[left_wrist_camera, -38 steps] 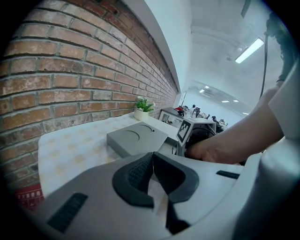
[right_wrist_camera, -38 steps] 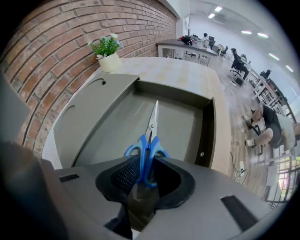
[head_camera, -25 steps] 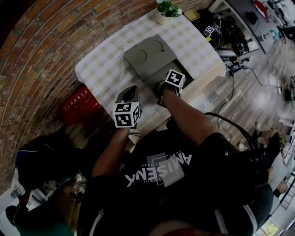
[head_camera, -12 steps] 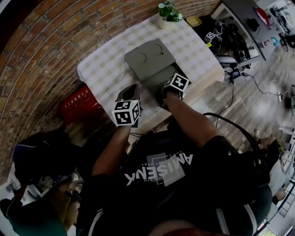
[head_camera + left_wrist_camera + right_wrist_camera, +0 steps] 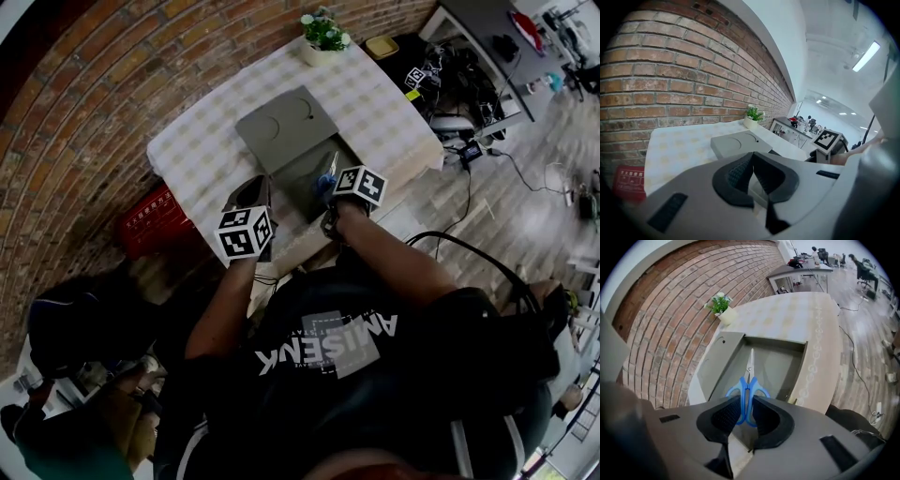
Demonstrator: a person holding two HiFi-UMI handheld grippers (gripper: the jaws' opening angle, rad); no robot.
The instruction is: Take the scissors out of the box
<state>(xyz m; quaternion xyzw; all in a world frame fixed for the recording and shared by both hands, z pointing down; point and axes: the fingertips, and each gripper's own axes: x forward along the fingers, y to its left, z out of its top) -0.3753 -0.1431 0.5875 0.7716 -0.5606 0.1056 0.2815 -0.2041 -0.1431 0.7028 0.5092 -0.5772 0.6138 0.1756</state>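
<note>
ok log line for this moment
right gripper: shut on scissors handles | scissors: over open box | left gripper: shut, empty

An open-plan office or lab: a curved brick wall [image 5: 84, 103], ceiling strip lights [image 5: 866, 56], a wood floor [image 5: 525, 220] with trailing cables [image 5: 518, 161], desks [image 5: 799, 270] with gear, office chairs [image 5: 864, 269], a cloth-covered table [image 5: 187, 155].

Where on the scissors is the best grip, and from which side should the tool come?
Grip the scissors by the blue handles, from the handle end, in line with the blades. The loops lie side by side, a narrow pair to clamp across; the tips point away. The right tool grips there.
</note>
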